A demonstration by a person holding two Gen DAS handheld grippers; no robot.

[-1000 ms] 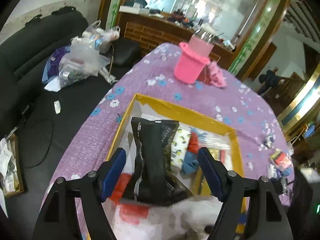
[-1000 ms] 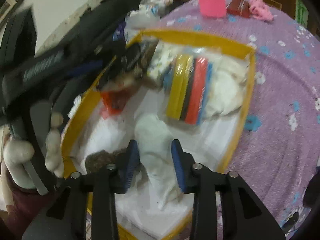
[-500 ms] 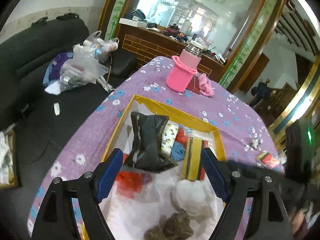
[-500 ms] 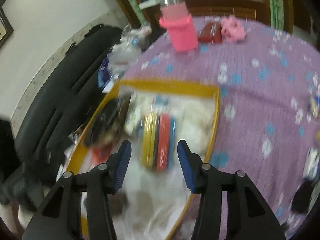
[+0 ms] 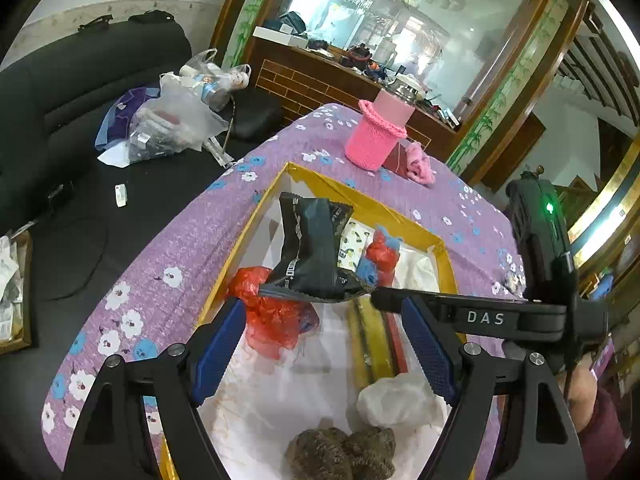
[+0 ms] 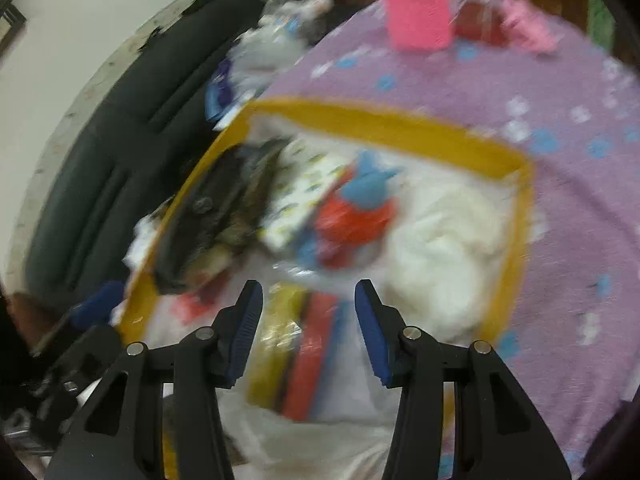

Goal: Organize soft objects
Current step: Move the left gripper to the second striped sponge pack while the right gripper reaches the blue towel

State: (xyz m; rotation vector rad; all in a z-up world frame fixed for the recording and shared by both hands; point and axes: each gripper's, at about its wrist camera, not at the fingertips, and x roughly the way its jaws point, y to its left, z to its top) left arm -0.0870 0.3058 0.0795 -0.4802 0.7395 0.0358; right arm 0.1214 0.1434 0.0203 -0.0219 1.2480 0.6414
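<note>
Sorting continues: left tongs (image 5: pixel 320 356) and right tongs (image 6: pixel 308 328), both spread and empty, are held above the yellow-rimmed box (image 5: pixel 360 204); a soft item must be chosen next.

Below our right gripper (image 6: pixel 308 312), jaws parted and empty, we see the striped packet (image 6: pixel 296 364) inside the yellow-rimmed box (image 6: pixel 384 124)

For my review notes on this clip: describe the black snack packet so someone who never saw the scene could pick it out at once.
On the purple flowered tablecloth sits a shallow yellow-rimmed box full of soft things. At its far left corner, the black snack packet stands propped up, leaning over a crumpled red plastic bag. It is the only dark, glossy wrapper with zigzag-cut ends and white lettering; its neighbours are bright or white.
</note>
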